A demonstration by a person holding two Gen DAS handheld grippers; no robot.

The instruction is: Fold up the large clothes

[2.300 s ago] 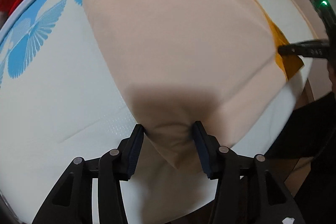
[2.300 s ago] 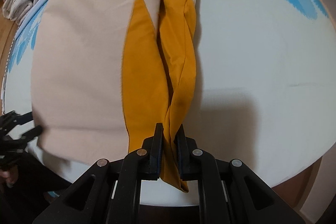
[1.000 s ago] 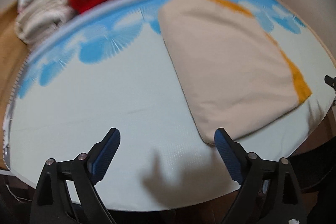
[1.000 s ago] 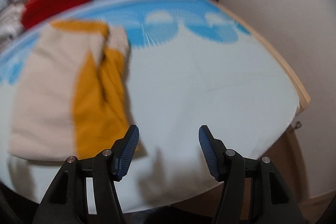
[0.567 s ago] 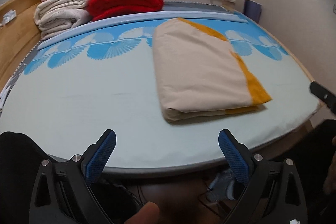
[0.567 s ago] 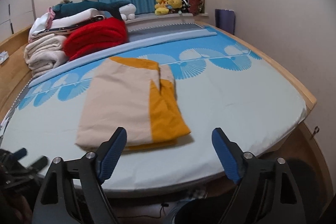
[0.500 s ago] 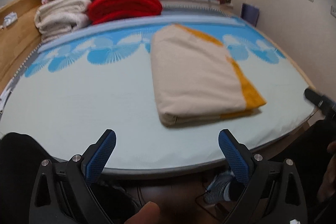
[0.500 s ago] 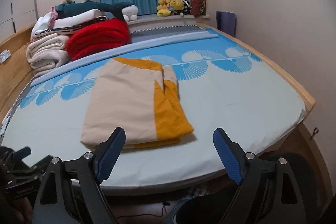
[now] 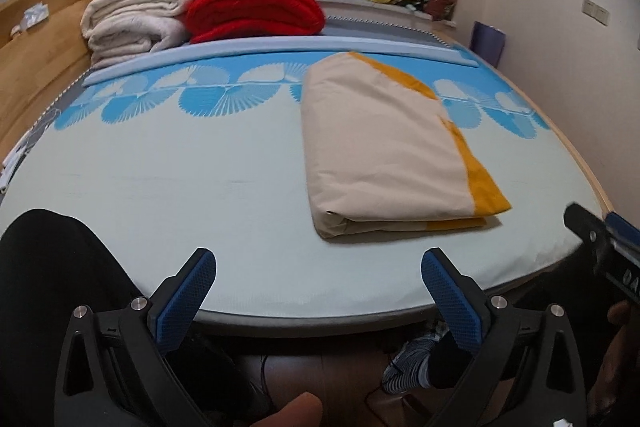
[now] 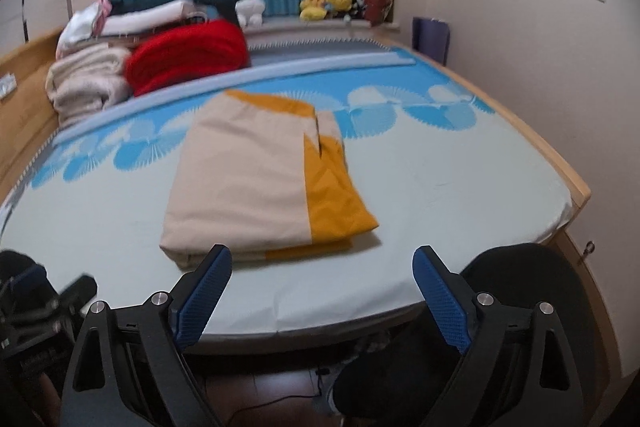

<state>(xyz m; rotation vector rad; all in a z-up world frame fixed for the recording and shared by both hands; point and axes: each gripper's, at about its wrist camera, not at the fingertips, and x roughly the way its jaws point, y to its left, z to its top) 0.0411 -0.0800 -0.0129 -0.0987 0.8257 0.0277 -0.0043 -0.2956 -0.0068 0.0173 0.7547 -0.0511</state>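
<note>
A folded cream and mustard-yellow garment (image 9: pixel 380 147) (image 10: pixel 256 183) lies flat on the bed (image 9: pixel 160 187) (image 10: pixel 460 195), its folded end toward the near edge. My left gripper (image 9: pixel 318 279) hangs back from the bed's near edge, jaws still opening with nothing between them. My right gripper (image 10: pixel 322 277) also stands off the near edge, just in front of the garment, jaws opening and empty. The right gripper's body (image 9: pixel 600 243) shows at the right rim of the left wrist view; the left gripper's body (image 10: pixel 36 303) shows at the lower left of the right wrist view.
Folded cream blankets (image 9: pixel 132 19) (image 10: pixel 88 83) and a red blanket (image 9: pixel 256 11) (image 10: pixel 188 55) are stacked at the head of the bed. A wooden bed frame (image 10: pixel 568 183) edges the mattress. A person's dark-clothed legs (image 9: pixel 52 287) (image 10: pixel 516 299) and a striped sock (image 9: pixel 408 367) are below.
Both grippers let go of the garment, opened wide and drew back and up from the bed. The garment now lies folded flat, and the whole bed has come into view.
</note>
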